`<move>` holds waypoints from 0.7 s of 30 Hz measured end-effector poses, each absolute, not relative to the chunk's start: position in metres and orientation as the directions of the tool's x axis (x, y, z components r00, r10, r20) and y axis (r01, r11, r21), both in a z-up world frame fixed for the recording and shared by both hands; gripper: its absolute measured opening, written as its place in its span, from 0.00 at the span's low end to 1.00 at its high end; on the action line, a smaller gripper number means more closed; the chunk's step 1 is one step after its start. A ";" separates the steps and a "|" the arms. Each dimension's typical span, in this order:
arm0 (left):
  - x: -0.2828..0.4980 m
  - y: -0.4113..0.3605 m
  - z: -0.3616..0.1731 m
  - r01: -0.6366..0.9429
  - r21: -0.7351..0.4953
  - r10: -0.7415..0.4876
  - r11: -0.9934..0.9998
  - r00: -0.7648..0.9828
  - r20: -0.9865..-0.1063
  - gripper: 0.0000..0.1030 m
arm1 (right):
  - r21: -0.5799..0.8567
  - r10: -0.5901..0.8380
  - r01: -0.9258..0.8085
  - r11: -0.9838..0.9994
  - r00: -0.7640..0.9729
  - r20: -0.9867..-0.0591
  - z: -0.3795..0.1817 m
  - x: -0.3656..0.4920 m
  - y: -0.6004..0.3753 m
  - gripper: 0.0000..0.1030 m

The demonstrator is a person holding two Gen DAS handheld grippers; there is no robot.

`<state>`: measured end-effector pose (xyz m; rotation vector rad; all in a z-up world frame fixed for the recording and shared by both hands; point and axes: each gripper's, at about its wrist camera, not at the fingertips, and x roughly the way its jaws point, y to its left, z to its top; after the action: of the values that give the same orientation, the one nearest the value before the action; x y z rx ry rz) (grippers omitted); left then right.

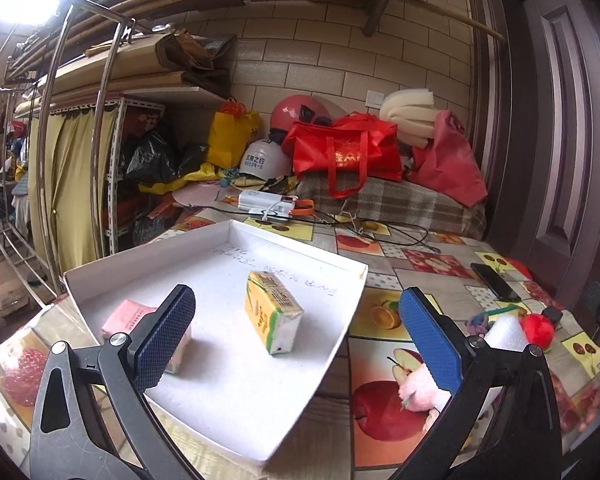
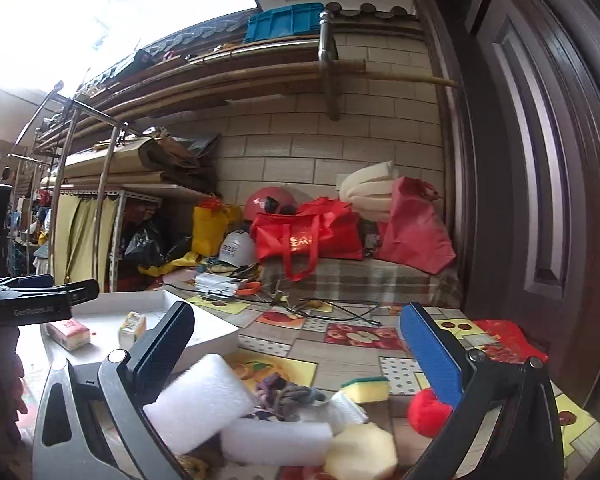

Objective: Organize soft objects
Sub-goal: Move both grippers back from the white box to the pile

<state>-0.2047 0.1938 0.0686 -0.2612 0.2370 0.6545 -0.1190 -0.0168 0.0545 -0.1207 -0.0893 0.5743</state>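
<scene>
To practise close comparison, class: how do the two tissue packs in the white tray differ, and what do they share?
The yellow tissue pack lies in full view near the middle of the white tray; the pink tissue pack sits nearer the tray's left side, partly hidden behind a finger of the left gripper. The yellow one has green print; the pink one is paler. Both are small wrapped blocks, apart, in the tray, ungripped.

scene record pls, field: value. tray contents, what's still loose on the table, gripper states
tray: white shallow box on fruit-print tablecloth
in tray: yellow tissue pack; pink tissue pack, partly behind the left finger
loose on table: white foam blocks; yellow-green sponge; red pompom; grey-purple cloth scrap; pale yellow round sponge; pink plush
left gripper: open, over tray, holding nothing
right gripper: open, above the loose pile, holding nothing
other: black phone on table
</scene>
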 end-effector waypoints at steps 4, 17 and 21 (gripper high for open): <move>-0.168 0.169 0.061 -0.509 -0.071 0.449 0.858 0.809 -0.379 1.00 | -0.161 0.466 -0.478 0.863 0.878 -0.110 0.050 -0.071 -0.047 1.00; -0.142 0.139 0.057 -0.376 -0.056 0.315 0.925 0.841 -0.440 1.00 | 0.138 0.434 -0.412 0.901 0.834 -0.341 0.033 -0.013 -0.108 1.00; -0.139 0.134 0.055 -0.384 -0.026 0.332 0.923 0.829 -0.449 1.00 | 0.147 0.424 -0.399 0.905 0.824 -0.375 0.033 0.001 -0.113 1.00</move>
<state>-0.1395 0.1336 0.0550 -0.1171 0.4550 0.3807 0.0011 -0.1129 0.0329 0.0628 0.4133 0.4373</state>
